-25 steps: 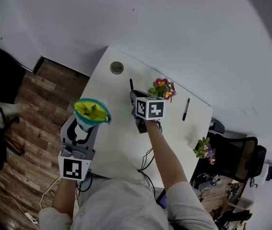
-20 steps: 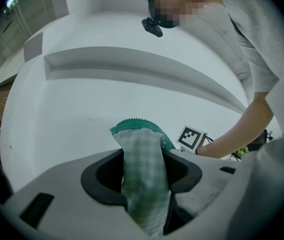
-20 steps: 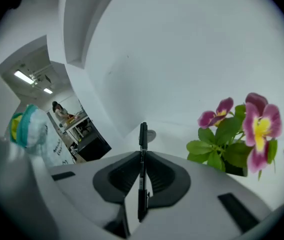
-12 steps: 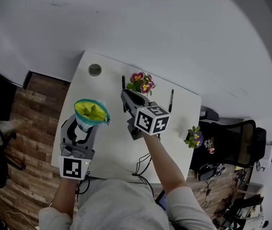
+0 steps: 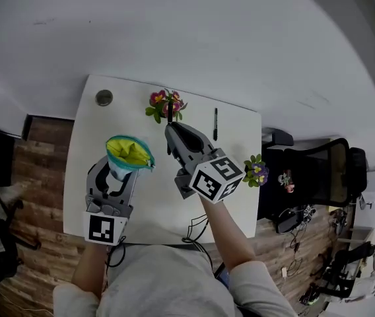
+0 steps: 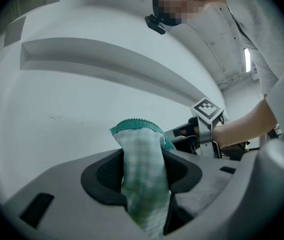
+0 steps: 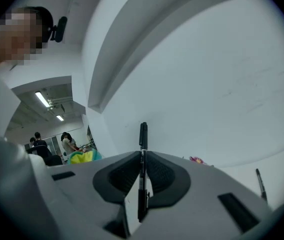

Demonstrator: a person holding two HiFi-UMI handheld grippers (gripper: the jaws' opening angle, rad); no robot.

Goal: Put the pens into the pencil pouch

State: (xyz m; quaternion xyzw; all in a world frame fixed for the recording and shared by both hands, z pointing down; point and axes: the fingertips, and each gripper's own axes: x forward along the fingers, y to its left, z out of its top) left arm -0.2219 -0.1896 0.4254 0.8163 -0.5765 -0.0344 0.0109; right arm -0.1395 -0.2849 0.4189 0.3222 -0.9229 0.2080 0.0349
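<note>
1. Pen (image 7: 142, 149), black and slim, stands upright between the pads of the right gripper (image 7: 142, 170). The jaws are pressed narrow onto its barrel, with one end rising past the fingertips and the other hanging below them.
2. In the person's other hand, the left gripper (image 6: 143, 173) is clamped at a middling width on the pencil pouch (image 6: 141, 151), its pads squeezing the pale checked fabric from both sides.
3. Above those jaws stands the pencil pouch's teal zipper rim. In the head view its mouth gapes upward and shows a yellow-green lining.
4. Both tools hang over the white table (image 5: 154, 200). The pencil pouch is over the table's left part and the right gripper over its middle, near each other but apart, with both sets of jaws aimed at the table's far edge.
5. At the far edge of the table sits a pot of pink and yellow flowers (image 5: 163, 104), just beyond the right gripper's tips.
6. A second pen (image 5: 215, 123), also black, lies flat on the table near its far edge, right of the flowers and well apart from both grippers.
7. A small purple-flowered plant (image 5: 256, 170) sits at the table's right edge, and a round grey disc (image 5: 103, 98) is set in its far left corner.
8. Dark cables (image 5: 197, 226) trail over the table's near edge, a black office chair (image 5: 323, 177) stands beyond its right edge, and wooden flooring (image 5: 35, 177) shows to its left.
</note>
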